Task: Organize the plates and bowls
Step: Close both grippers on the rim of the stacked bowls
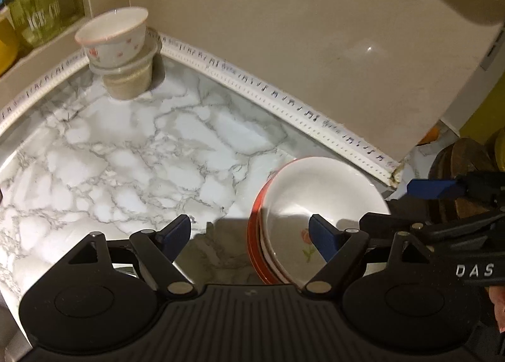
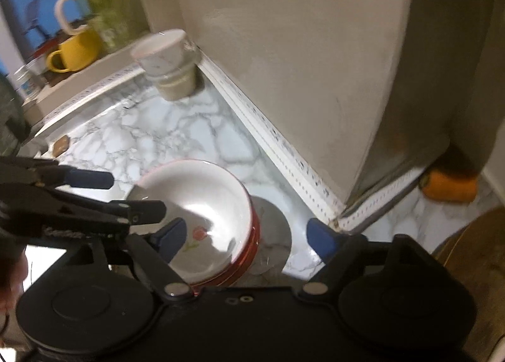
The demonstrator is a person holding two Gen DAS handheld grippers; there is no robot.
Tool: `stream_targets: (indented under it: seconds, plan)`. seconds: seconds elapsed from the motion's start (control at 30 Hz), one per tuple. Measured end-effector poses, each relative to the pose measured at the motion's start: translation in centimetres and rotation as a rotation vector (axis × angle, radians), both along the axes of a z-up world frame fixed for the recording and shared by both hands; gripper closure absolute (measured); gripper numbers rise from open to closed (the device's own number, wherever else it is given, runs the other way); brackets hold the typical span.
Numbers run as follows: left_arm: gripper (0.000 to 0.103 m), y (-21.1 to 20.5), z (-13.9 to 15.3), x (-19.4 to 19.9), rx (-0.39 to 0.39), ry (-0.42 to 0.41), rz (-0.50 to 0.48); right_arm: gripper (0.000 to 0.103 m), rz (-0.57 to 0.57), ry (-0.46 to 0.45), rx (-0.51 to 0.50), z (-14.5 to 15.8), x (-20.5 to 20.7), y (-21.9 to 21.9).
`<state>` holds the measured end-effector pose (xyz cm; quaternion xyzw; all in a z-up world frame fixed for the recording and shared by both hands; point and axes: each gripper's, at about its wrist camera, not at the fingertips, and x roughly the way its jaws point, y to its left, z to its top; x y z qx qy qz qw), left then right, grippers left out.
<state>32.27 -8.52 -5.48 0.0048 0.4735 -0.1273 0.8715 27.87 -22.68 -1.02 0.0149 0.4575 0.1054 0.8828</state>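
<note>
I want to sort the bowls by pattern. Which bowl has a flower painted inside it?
The wide white bowl atop the red-rimmed stack by both grippers; a pink tulip shows inside. The small bowl in the corner has spots outside only.

A home kitchen corner. A marble-patterned counter (image 1: 132, 153) meets beige walls, with stacked bowls (image 2: 202, 213) on it. In the counter's far corner stand nested cups (image 1: 120, 55). Beyond that corner, a ledge holds a yellow mug (image 2: 75, 52) and a green jug (image 2: 104, 5).
</note>
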Motion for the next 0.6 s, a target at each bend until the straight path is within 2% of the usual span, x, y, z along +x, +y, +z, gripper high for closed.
stream_targets:
  seconds: [0.17, 0.3, 0.37, 0.43, 0.6]
  plan:
    - [0.021, -0.2, -1.1, 0.7, 0.014, 0.022, 0.008, 0.033, -0.052, 0.069, 0.019, -1.7, 1.0, -0.6]
    - [0.022, -0.1, -2.0, 1.1, -0.001, 0.053, 0.018, 0.044, -0.073, 0.105, 0.054, -2.6, 1.4, -0.8]
    - [0.027, 0.0, -2.2, 1.0, -0.008, 0.058, 0.014, 0.047, -0.081, 0.114, 0.059, -2.9, 1.5, -0.8]
    - [0.039, 0.0, -2.4, 1.1, -0.012, 0.072, 0.009, 0.053, -0.088, 0.124, 0.065, -3.0, 1.5, -0.8]
    - [0.051, 0.4, -2.9, 1.1, -0.051, 0.113, 0.031, 0.066, -0.109, 0.157, 0.092, -3.4, 1.6, -0.7]
